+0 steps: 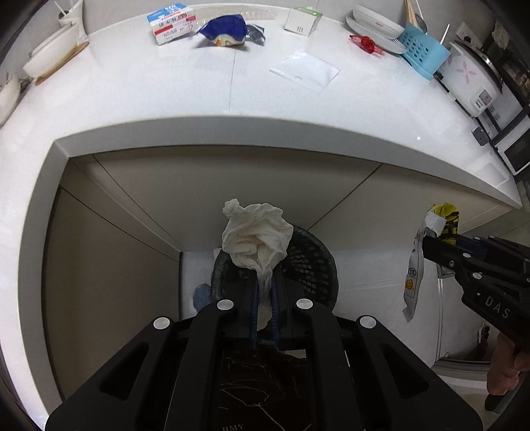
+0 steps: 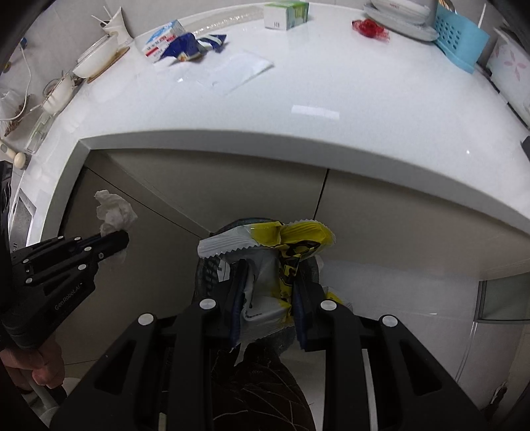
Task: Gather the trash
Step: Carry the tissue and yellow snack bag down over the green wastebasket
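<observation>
Wrapper (image 2: 265, 275) long axis upright in right gripper (image 2: 265, 298); left gripper (image 1: 263, 295) pinches tissue (image 1: 255, 235).

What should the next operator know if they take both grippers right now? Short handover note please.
Left gripper: shut on a crumpled tissue, held over the dark mesh bin on the floor below the counter.
Right gripper: shut on a yellow and white snack wrapper, also above the bin.
Done: both pieces are off the counter.
Left: neither piece is released yet. Still on the counter: a blue wrapper, a red wrapper, a clear plastic bag, a blue and white carton and a small white and green box; whether the carton and box are trash, I cannot tell.
</observation>
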The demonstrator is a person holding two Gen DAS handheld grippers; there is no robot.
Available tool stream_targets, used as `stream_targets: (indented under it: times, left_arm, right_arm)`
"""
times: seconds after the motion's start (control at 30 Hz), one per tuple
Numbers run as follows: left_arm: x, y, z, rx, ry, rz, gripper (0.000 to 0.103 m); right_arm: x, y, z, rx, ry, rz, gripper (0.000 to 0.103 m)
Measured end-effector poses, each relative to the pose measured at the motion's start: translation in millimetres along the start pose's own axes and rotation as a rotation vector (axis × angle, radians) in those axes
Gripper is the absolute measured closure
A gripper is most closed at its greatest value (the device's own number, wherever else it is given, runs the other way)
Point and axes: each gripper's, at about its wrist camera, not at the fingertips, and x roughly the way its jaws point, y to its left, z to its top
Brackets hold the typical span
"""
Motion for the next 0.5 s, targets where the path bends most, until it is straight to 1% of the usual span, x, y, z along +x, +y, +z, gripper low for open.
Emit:
stream_targets:
  times: [0.17,0.5]
  left_arm:
    - [16.3,-0.9,-5.0,-0.003,0.009,0.012,0.097]
    - [42.8,-7.8,-12.6,-0.002,0.037,0.009,0.097]
  right_arm:
    - [16.3,-1.0,-7.0,0.002,0.018,0.004,0.08]
    - [45.5,-4.7,-15.9,0.004,0.04,-0.008,0.079]
